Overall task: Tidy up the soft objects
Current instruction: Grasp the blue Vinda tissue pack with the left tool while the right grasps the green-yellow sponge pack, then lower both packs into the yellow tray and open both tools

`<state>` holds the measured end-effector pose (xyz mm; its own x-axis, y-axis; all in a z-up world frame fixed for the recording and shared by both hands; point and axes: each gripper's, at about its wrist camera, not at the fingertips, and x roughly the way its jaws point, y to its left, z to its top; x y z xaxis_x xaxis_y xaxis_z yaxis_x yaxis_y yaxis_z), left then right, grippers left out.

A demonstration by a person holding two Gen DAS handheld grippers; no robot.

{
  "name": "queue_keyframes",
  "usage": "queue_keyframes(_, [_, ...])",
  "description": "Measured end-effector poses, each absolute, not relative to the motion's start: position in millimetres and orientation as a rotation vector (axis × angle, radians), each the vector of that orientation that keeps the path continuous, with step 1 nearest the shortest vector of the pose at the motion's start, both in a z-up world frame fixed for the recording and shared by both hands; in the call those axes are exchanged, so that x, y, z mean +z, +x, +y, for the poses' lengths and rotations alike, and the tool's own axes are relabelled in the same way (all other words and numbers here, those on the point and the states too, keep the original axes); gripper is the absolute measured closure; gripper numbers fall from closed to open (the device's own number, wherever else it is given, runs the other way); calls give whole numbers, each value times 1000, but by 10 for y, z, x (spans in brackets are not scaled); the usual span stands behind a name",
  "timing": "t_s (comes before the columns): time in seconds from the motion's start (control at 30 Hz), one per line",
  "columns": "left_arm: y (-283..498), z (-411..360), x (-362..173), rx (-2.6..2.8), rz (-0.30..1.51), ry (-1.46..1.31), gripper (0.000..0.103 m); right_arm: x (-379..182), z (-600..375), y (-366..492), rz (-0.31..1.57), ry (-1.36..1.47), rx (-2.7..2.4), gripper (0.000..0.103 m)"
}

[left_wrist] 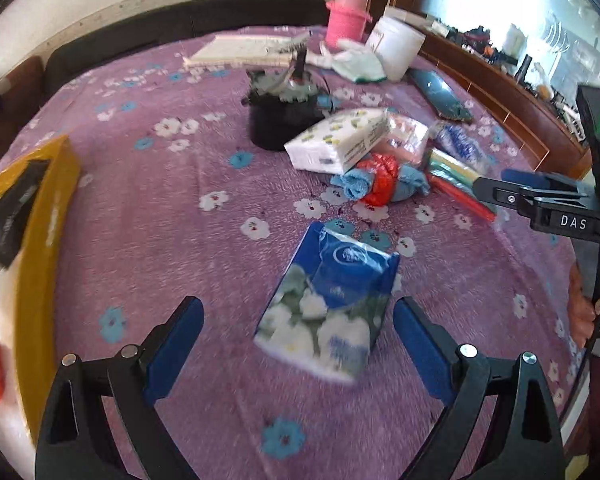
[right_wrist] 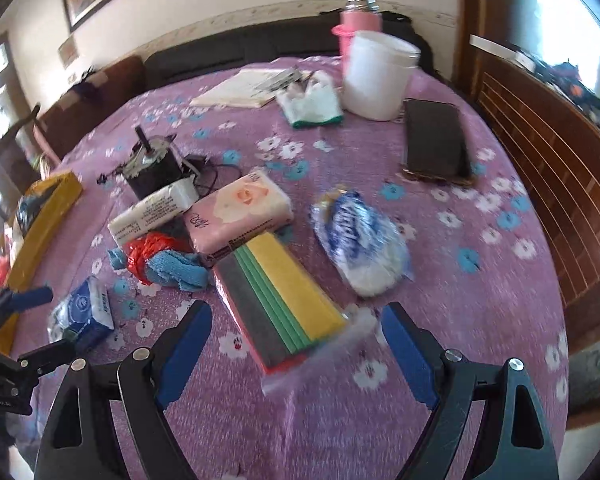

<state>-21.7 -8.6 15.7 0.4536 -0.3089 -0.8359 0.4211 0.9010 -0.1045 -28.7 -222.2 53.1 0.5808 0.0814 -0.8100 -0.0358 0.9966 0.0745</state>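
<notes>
A blue tissue pack with white flowers [left_wrist: 328,300] lies on the purple flowered cloth between the open fingers of my left gripper [left_wrist: 298,344]; it also shows in the right wrist view [right_wrist: 82,316]. My right gripper [right_wrist: 296,344] is open over a bagged stack of coloured sponge cloths [right_wrist: 284,300], also seen from the left [left_wrist: 456,180]. Nearby lie a pink tissue pack [right_wrist: 240,212], a white tissue pack [left_wrist: 336,140], a blue towel tied with red plastic [left_wrist: 380,184] and a blue-white bagged roll [right_wrist: 360,240].
A yellow box [left_wrist: 40,248] holding soft items stands at the left edge. A black motor [left_wrist: 284,112], white tub [right_wrist: 376,76], pink bottle [left_wrist: 344,20], white gloves [right_wrist: 312,104], a phone [right_wrist: 436,140] and papers [left_wrist: 240,50] sit farther back. A wooden headboard [right_wrist: 540,152] borders the right.
</notes>
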Motion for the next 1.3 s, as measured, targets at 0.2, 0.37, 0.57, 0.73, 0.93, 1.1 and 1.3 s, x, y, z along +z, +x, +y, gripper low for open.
queue_keyframes(0.2, [-126,-215,65,-441,1006,165,8,392,-2037,-45,1002,-59,116,14])
queue_keyframes(0.37, [-89,-322,11,-438,980,213,1,343,-1914,-7,1020,-93,142,14])
queue_keyframes(0.57, [-109,-230,98,-402,935,200,52,386,-1926,-108,1026,-62,130,41])
queue_keyframes(0.73, [-148,61,178,-409,959,54,52,446,-1956,-289,1037,-22,124,56])
queue_keyframes(0.93, [-389,412,372,-414,916,-53,52,626,-1895,-563,999,24,141,56])
queue_keyframes(1.1, [-588,957,591,-376,865,-159,52,876,-1656,-703,944,45,199,56])
queue_keyframes(1.3, [-721,1705,715,-233,820,-247,51,1010,-1056,-677,926,78,352,56])
